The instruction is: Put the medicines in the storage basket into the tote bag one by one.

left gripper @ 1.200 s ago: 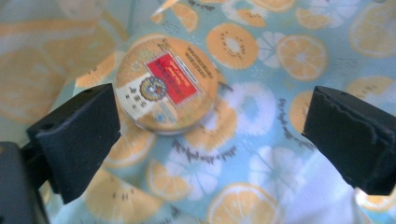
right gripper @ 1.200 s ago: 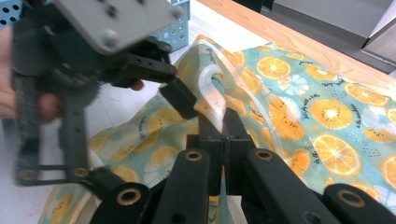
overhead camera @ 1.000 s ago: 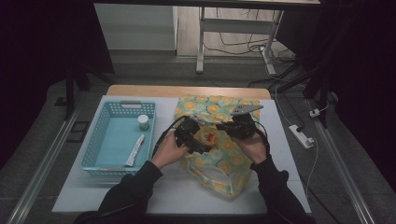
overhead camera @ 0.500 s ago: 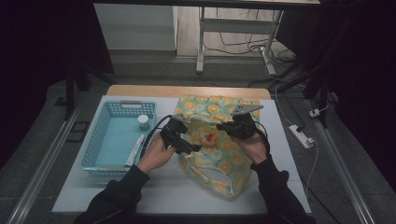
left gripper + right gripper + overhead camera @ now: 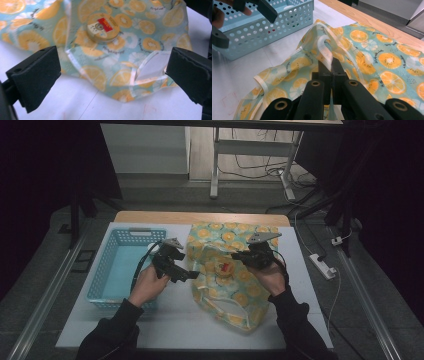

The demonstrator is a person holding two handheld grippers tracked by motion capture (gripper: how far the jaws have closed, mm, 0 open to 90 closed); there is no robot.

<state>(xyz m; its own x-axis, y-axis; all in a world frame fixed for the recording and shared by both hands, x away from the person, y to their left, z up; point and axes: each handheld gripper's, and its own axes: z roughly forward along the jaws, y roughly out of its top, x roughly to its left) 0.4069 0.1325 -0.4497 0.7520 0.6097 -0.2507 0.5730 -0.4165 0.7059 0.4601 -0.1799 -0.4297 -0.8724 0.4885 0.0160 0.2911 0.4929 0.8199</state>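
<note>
1. The bag (image 5: 225,275) lies flat on the desk (image 5: 175,320), right of the basket (image 5: 120,270), with its mouth toward the person.
2. It is thin, soft, orange-print fabric; I judge it light, limp and apt to fold or slide on the smooth top.
3. A round tin (image 5: 103,27) sits inside the bag near its middle, seen through the cloth. It looks small and stiff, and would likely shift if the bag tilts.
4. The right tongs (image 5: 329,65) are pressed together on a fold of the bag's rim near the handle (image 5: 324,47), lifting that edge.
5. The left tongs (image 5: 112,72) stand spread and hold nothing, low over the desk just before the bag's near edge.
6. The best hold for them seems the opposite rim or the pale handle loop (image 5: 152,65), where the hem is doubled and less slippery.
7. The desk has a white mat over a wooden top; the basket is pale blue and perforated.
8. The room is dim, with table legs, cables and a power strip (image 5: 322,265) on the floor.
</note>
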